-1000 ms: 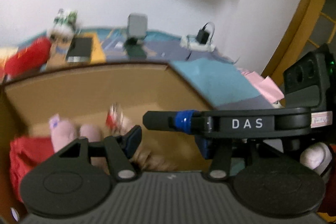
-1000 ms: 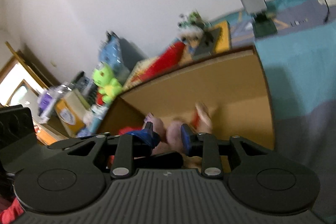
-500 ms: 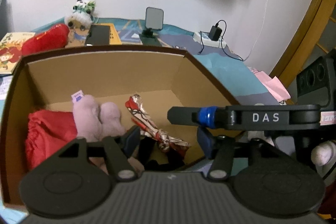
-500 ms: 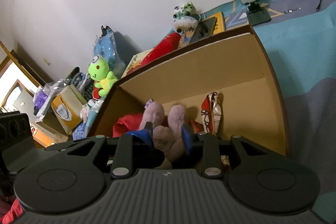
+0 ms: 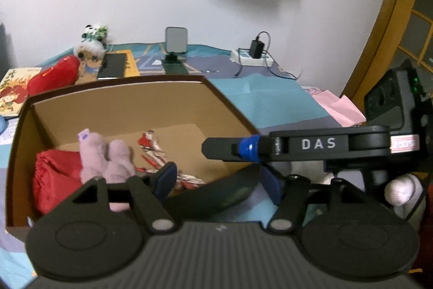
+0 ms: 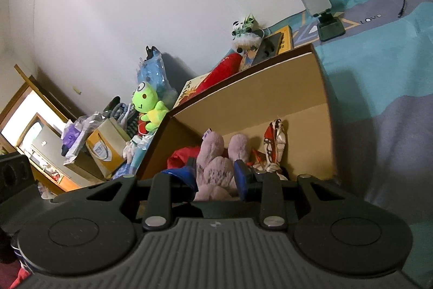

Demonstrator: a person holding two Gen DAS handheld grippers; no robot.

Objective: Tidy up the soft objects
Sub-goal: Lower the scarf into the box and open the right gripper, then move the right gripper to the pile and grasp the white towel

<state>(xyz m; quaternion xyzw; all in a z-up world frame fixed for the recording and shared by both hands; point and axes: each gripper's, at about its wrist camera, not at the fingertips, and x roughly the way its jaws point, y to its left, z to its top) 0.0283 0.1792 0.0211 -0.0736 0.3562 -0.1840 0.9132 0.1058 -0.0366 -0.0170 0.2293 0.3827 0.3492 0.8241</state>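
Note:
A cardboard box (image 5: 130, 102) (image 6: 270, 88) lies on the bed. In it are a mauve plush toy (image 5: 105, 156) (image 6: 216, 167), a red cloth (image 5: 54, 180) (image 6: 184, 153) and a red-patterned scarf (image 5: 151, 148) (image 6: 273, 142). My left gripper (image 5: 219, 178) is open over the box's near right rim, with a dark green object (image 5: 216, 197) between and below its fingers. My right gripper (image 6: 216, 175) is open, its fingers on either side of the plush; contact cannot be told. The right gripper's arm (image 5: 297, 145) crosses the left wrist view.
Behind the box are a red cushion (image 5: 51, 75), a small doll (image 5: 90, 53), a phone stand (image 5: 176, 45) and a power strip (image 5: 251, 58). At left stand a green frog plush (image 6: 147, 104), bags and a yellow box (image 6: 108, 145). A wooden door (image 5: 400, 26) is at right.
Both grippers have pulled back and up from the box. The plush, cloth and scarf now lie still in it, and the dark green object has appeared under the left gripper.

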